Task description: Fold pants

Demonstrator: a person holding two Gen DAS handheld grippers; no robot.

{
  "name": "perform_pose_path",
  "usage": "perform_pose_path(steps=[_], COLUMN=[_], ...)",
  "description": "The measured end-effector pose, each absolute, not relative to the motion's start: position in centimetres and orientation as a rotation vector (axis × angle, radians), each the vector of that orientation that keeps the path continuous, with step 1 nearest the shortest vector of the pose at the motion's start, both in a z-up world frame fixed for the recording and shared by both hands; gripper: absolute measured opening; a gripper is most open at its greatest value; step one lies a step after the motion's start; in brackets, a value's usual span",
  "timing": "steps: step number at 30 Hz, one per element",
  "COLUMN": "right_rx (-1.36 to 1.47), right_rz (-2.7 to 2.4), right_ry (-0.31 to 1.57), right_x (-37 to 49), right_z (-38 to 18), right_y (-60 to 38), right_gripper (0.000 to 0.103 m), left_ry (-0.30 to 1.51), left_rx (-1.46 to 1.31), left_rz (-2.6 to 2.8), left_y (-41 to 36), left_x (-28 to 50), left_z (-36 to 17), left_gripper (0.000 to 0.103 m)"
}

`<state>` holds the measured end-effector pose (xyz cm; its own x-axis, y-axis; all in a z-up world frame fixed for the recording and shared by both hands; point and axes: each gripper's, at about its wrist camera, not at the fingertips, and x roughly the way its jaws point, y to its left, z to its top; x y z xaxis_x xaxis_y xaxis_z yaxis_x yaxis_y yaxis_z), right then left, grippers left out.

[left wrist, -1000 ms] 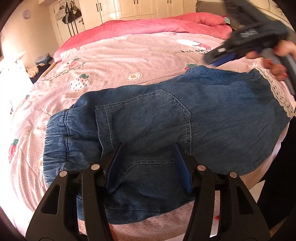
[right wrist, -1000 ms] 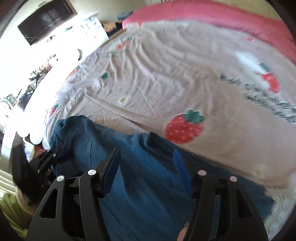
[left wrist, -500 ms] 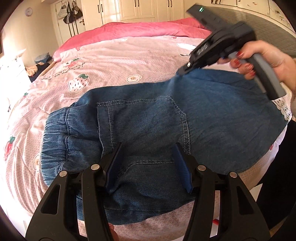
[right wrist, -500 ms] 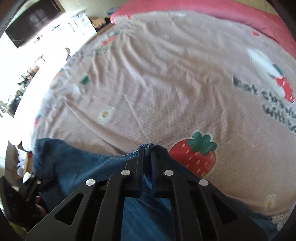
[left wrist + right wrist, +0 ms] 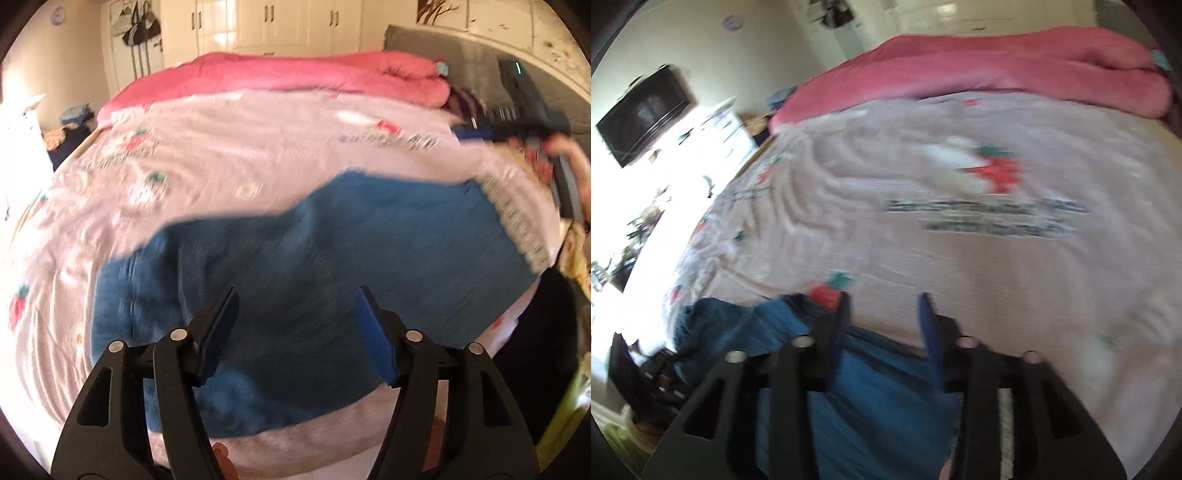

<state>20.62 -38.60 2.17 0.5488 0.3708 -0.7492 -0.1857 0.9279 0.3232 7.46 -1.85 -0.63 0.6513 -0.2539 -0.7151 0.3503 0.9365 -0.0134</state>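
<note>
Blue denim pants [image 5: 332, 258] lie folded on the pale pink bedspread [image 5: 221, 147] near the bed's front edge; both views are motion-blurred. My left gripper [image 5: 297, 321] is open and empty, hovering over the pants' near part. My right gripper [image 5: 884, 317] is open and empty, above the pants' far edge [image 5: 783, 317]. In the left wrist view the right gripper [image 5: 476, 133] shows at the far right, held by a hand, clear of the pants.
A rolled pink duvet [image 5: 295, 74] lies across the far side of the bed. White wardrobes [image 5: 277, 22] stand behind. A wall TV [image 5: 642, 114] hangs at the left. A lace trim [image 5: 517, 225] marks the bedspread's right edge.
My right gripper, shut on the pants' far edge half a second ago, has opened and lifted away to the right. My left gripper has risen a little over the pants.
</note>
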Motion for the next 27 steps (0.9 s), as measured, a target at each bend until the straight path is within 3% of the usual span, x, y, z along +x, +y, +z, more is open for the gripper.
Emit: perform_pose_path(steps=[5,9,17,18,19,21,27], right_rx=[0.256,0.307,0.422,0.398,0.363,0.343,0.312], right_rz=[0.206,0.171,0.249,0.264,0.272,0.289,0.198], right_ry=[0.967,1.006,1.047,1.048,1.044,1.029,0.982], right_x=[17.8,17.2,18.3,18.4,18.4,18.3,17.1], right_z=[0.0,-1.8,-3.2,-3.2,-3.2,-3.2,-3.4], right_y=[-43.5,-45.2,-45.1,-44.5,-43.8,-43.2,-44.6], right_gripper=[0.048,0.050,0.050,0.044,0.028,0.006,0.005], left_ry=[0.762,0.839,0.943,0.952,0.958,0.968,0.961], left_rx=[0.136,0.085,0.110,0.118,0.112,0.105,0.160], left_rz=[-0.453,-0.518,-0.477,-0.469,-0.466,-0.456,-0.381], left_y=[-5.9,-9.1,-12.1,-12.3,-12.3,-12.4,-12.5], left_x=[10.6,15.0,19.2,19.6,19.8,20.5,22.1], left_z=[1.8,0.5,-3.0,-3.4,-3.7,-4.1,-5.5], left_gripper=[0.065,0.065,0.053,0.052,0.049,0.047,0.046])
